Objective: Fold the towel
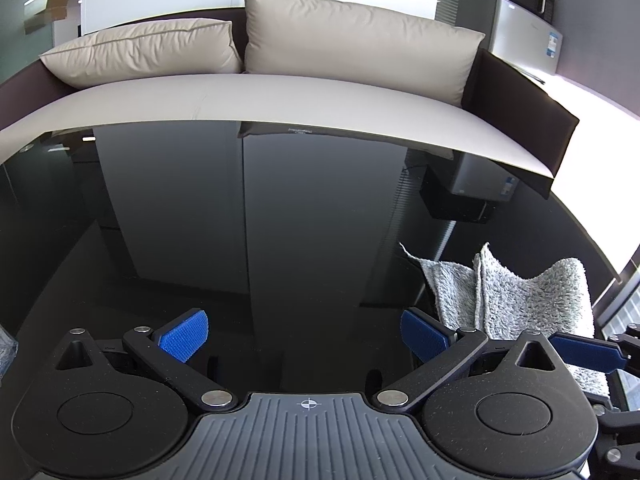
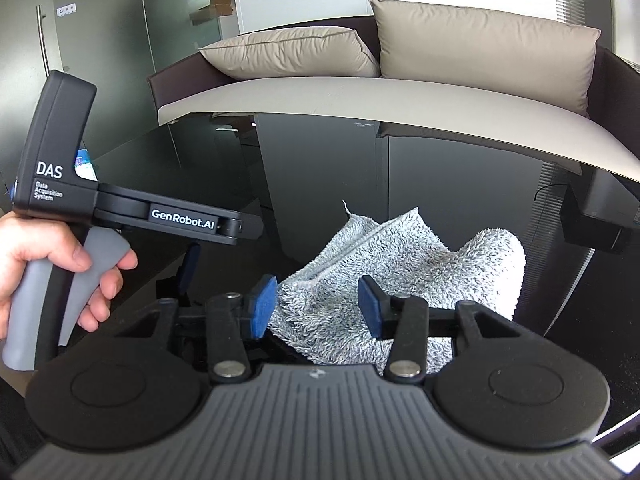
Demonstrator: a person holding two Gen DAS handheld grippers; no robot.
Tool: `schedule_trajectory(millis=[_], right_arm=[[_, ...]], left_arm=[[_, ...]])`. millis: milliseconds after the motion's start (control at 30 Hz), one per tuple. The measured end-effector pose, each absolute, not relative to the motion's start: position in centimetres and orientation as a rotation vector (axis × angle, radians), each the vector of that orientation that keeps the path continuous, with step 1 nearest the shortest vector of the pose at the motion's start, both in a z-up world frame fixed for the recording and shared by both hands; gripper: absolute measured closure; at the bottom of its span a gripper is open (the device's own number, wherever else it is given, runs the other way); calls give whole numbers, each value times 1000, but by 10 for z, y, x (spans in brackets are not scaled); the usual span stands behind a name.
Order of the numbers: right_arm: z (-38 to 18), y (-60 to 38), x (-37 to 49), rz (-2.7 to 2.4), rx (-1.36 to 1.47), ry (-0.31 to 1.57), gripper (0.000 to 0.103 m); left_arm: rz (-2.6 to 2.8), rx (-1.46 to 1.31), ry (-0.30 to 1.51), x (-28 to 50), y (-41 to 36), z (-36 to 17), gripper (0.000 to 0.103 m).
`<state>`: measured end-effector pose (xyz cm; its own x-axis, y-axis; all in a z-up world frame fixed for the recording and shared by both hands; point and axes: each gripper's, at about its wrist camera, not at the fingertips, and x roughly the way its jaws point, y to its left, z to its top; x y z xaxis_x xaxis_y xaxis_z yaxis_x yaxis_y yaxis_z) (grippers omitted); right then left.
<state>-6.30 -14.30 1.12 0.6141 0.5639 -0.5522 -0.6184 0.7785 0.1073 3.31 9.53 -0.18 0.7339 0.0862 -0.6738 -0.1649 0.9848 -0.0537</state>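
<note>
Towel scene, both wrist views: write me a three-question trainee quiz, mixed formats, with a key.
1. True or false: the towel lies flat and fully spread on the table.
2. Multiple choice: the right gripper is (A) shut on the towel, (B) open with the towel between and beyond its fingers, (C) open over bare table.
3. Fill in: the left gripper is open over bare table, and the towel lies to its ____.

Key: 1 false, it is bunched with raised folds; 2 B; 3 right.

one towel [image 2: 384,280], two cushions [image 1: 144,50]
</note>
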Motion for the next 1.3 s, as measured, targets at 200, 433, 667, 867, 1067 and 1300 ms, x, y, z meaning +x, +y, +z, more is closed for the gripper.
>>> schedule_trajectory(millis=[200, 433, 667, 867, 1067, 1300], right_arm=[[7, -123, -68, 690, -176, 568, 56], [-2, -109, -69, 660, -261, 543, 95], [16, -117, -74, 685, -253, 462, 98], [10, -112, -82, 792, -302, 486, 98], [-5, -101, -88, 842, -382, 529, 98], [-5, -102, -87, 843, -359, 529, 97]], left_arm=[[139, -115, 735, 33, 97, -2, 1], [142, -114, 734, 32, 101, -3, 1], [146, -121, 731, 31, 103, -2, 1], [145, -118, 733, 31, 100, -2, 1], [127, -125, 738, 31, 99, -3, 1], [38, -125, 726, 33, 92, -1, 2]])
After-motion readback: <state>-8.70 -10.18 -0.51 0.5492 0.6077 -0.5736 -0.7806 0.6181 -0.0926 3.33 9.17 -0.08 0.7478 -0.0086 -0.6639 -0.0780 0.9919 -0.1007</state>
